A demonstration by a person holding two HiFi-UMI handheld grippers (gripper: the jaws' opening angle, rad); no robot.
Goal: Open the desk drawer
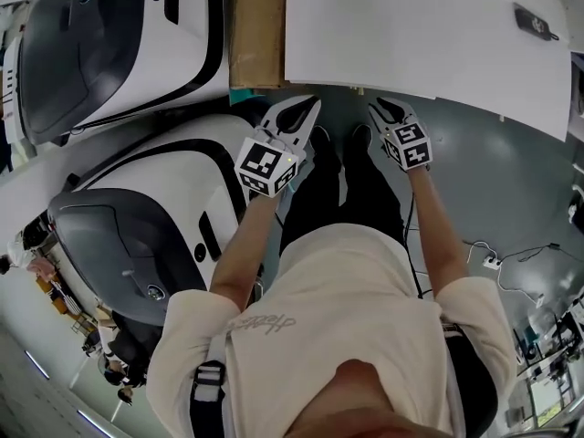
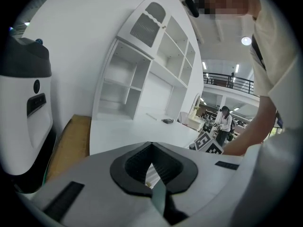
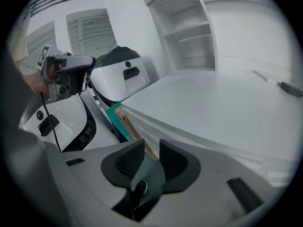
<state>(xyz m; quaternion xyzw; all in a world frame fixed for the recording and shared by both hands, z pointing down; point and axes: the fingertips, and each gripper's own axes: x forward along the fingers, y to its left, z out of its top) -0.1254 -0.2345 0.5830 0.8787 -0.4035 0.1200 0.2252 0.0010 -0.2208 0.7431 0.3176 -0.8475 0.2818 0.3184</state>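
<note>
Both tools hang side by side just short of the white desk (image 1: 411, 35), pointing at its near edge. The left gripper (image 1: 299, 108) has its tips pressed together on nothing. The right gripper (image 1: 385, 108) is spread a little, a narrow gap between its pads, also empty. The drawer cannot be told apart from the desk's white front (image 3: 189, 137) below the top. A brown board (image 1: 254, 35) stands against the desk's left side, beside two white-and-black machines (image 1: 119, 44)
</note>
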